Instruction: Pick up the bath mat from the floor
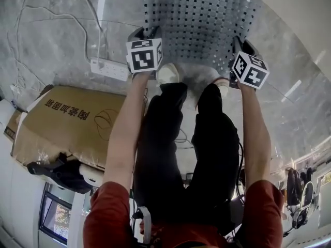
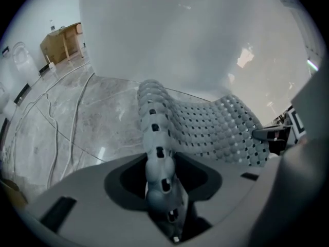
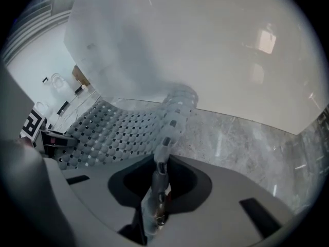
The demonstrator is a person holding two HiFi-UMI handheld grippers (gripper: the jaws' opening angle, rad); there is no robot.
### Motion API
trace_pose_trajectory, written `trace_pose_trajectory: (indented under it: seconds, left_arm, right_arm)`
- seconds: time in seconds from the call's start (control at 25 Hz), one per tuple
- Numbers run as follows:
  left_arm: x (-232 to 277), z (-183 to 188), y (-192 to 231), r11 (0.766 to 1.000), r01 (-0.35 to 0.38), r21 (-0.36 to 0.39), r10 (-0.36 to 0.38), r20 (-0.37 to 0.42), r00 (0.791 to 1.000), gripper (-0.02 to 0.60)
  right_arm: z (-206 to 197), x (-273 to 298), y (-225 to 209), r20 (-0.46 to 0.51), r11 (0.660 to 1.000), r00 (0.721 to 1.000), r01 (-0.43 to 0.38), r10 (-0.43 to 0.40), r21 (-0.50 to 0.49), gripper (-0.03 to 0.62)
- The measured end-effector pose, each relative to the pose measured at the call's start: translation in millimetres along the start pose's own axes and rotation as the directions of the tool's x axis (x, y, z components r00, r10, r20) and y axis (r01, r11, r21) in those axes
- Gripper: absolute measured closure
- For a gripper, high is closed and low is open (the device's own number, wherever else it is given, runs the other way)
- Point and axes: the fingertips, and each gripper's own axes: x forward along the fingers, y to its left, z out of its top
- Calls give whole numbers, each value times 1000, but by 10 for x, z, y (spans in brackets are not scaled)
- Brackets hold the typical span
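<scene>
The bath mat (image 1: pixel 199 25) is grey rubber full of small square holes and lies on the marble floor in front of the person's feet. Both grippers hold its near edge. My left gripper (image 1: pixel 142 40) sits at the near left corner. In the left gripper view the bumpy mat edge (image 2: pixel 157 153) stands pinched between the jaws of the left gripper (image 2: pixel 163 199), lifted and folded. My right gripper (image 1: pixel 243 56) is at the near right corner. In the right gripper view the jaws of the right gripper (image 3: pixel 158 199) squeeze the mat edge (image 3: pixel 172 122) thin. The mat sags between the two grippers.
A white power strip (image 1: pixel 109 68) with cables lies on the floor left of the mat. A large cardboard box (image 1: pixel 72 120) lies at the left. The person's shoes (image 1: pixel 168 74) stand at the mat's near edge. A white wall (image 2: pixel 195 40) rises behind the mat.
</scene>
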Motion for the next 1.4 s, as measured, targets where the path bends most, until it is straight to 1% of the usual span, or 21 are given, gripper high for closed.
trace_pose_trajectory:
  seconds: [0.16, 0.44, 0.68, 0.88, 1.04, 1.2, 1.4]
  left_arm:
    - [-340, 101, -51, 1000, -3, -6, 3, 16, 1000, 436]
    - [-1098, 398, -202, 1000, -4, 3, 4, 40, 999, 443]
    - [-1933, 610, -382, 1000, 7, 1, -7, 63, 998, 449]
    - [-2643, 784, -541, 1000, 12, 0, -12, 98, 995, 457]
    - [-3259, 823, -725, 1000, 28, 0, -28, 113, 993, 459]
    - [-3866, 849, -942, 999, 40, -10, -38, 129, 991, 465]
    - [-4591, 1090, -1191, 999, 50, -2, -49, 193, 980, 468]
  right_arm:
    - [121, -320, 88, 14, 1000, 1000, 2, -1, -12, 526]
    - [454, -1080, 251, 37, 1000, 999, 12, -11, -20, 528]
    - [738, -1893, 430, 63, 1000, 998, 23, -23, -7, 530]
    - [939, -2553, 561, 88, 999, 996, 34, -35, 6, 531]
    - [1035, -3157, 650, 104, 999, 994, 43, -45, 27, 533]
    - [1147, -3788, 724, 125, 999, 991, 46, -48, 18, 533]
    - [1411, -4551, 837, 186, 999, 982, 43, -45, 15, 533]
